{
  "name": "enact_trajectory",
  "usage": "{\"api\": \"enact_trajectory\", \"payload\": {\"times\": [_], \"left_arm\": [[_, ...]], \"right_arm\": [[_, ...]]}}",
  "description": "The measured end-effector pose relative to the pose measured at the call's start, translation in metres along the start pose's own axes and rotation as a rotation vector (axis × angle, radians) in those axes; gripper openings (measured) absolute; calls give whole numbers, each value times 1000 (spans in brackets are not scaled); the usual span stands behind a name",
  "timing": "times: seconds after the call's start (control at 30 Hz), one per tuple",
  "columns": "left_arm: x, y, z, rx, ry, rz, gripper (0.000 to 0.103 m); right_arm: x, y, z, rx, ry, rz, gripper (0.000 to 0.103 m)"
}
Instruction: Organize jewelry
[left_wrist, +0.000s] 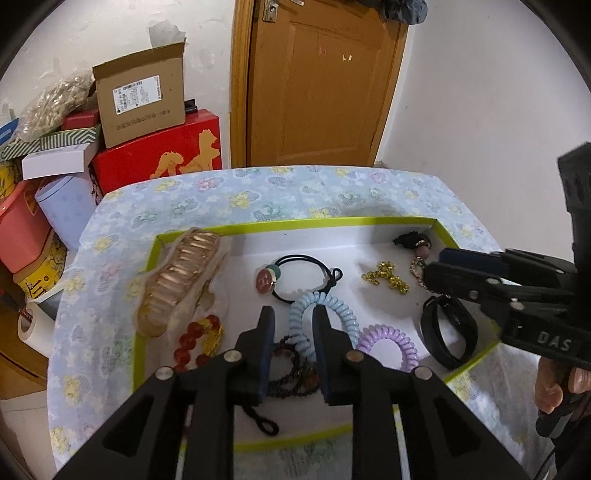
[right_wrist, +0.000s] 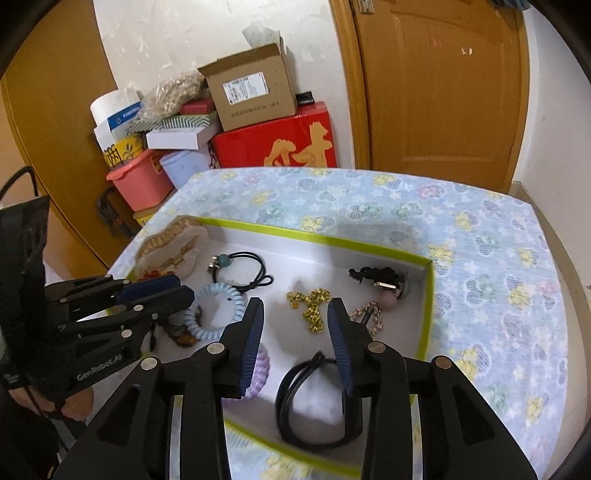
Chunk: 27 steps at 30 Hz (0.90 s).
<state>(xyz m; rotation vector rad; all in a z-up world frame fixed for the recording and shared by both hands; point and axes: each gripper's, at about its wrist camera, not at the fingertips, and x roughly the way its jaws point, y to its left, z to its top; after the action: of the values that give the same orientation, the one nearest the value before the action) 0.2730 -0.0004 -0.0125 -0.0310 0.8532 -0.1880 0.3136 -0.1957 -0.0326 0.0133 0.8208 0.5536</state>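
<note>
A white tray with a green rim (left_wrist: 295, 223) (right_wrist: 428, 317) holds jewelry on a flowered cloth. My left gripper (left_wrist: 293, 314) is open above a light blue coil hair tie (left_wrist: 343, 314) (right_wrist: 218, 295) and a dark bead bracelet (left_wrist: 291, 373). My right gripper (right_wrist: 295, 306) (left_wrist: 434, 262) is open and hovers over a gold chain (right_wrist: 314, 308) (left_wrist: 386, 277) and a black leather bracelet (right_wrist: 295, 391) (left_wrist: 447, 332). A purple coil tie (left_wrist: 391, 343), a black hair tie with charm (left_wrist: 295, 273), red beads (left_wrist: 195, 339) and a big hair claw (left_wrist: 181, 280) also lie in the tray.
Stacked boxes (left_wrist: 147, 99), a red box (left_wrist: 162, 155) and a pink bin (right_wrist: 140, 181) stand beyond the table's left edge. A wooden door (left_wrist: 321, 81) is behind. A tape roll (left_wrist: 35, 325) sits at the left. The flowered cloth (right_wrist: 498, 295) surrounds the tray.
</note>
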Motion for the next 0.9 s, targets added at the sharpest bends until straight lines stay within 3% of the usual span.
{"api": "enact_trajectory", "payload": {"times": [0.2, 0.73, 0.9], "left_arm": [[-37, 2, -17, -15, -35, 25, 23], [-131, -8, -91, -55, -73, 93, 28], [-144, -14, -115, -67, -60, 96, 28]], "right_arm": [[-38, 10, -17, 7, -37, -22, 37], [-125, 63, -102, -21, -68, -113, 37], [-137, 72, -125, -6, -59, -129, 44]]}}
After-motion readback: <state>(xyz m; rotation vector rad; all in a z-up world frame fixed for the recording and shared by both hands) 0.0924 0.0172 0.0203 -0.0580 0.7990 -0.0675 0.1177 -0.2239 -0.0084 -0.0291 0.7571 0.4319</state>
